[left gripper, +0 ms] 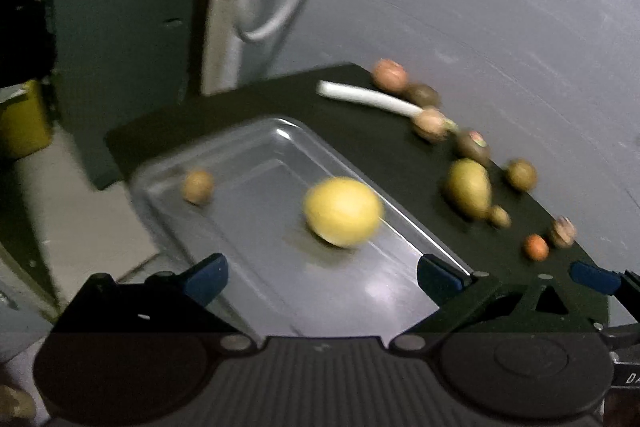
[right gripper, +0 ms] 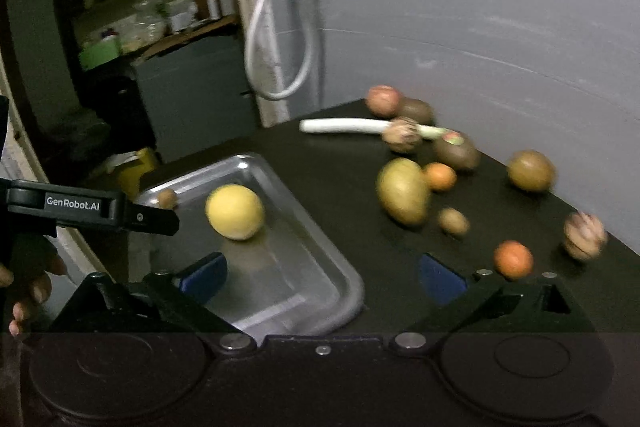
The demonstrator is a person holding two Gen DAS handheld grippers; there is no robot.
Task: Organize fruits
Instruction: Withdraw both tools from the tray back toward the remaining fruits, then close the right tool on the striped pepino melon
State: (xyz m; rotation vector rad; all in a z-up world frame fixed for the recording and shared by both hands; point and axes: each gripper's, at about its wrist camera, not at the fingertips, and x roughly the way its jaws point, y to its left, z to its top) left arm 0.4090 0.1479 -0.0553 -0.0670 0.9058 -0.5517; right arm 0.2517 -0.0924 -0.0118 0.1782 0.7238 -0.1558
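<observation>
A dim household storage corner: cluttered shelves (right gripper: 132, 23), a grey cabinet (right gripper: 192, 87), a white hose (right gripper: 276, 39) hanging by the plain wall (right gripper: 500, 7).

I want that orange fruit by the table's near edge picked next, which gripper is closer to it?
Right. The right gripper hangs open with the orange fruit just beyond its right finger; the left gripper is open over the metal tray, farther off.

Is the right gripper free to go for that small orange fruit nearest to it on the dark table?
Probably yes. The right gripper is open and empty, and the orange fruit lies bare on the table beside its right finger, nothing covering it.
</observation>
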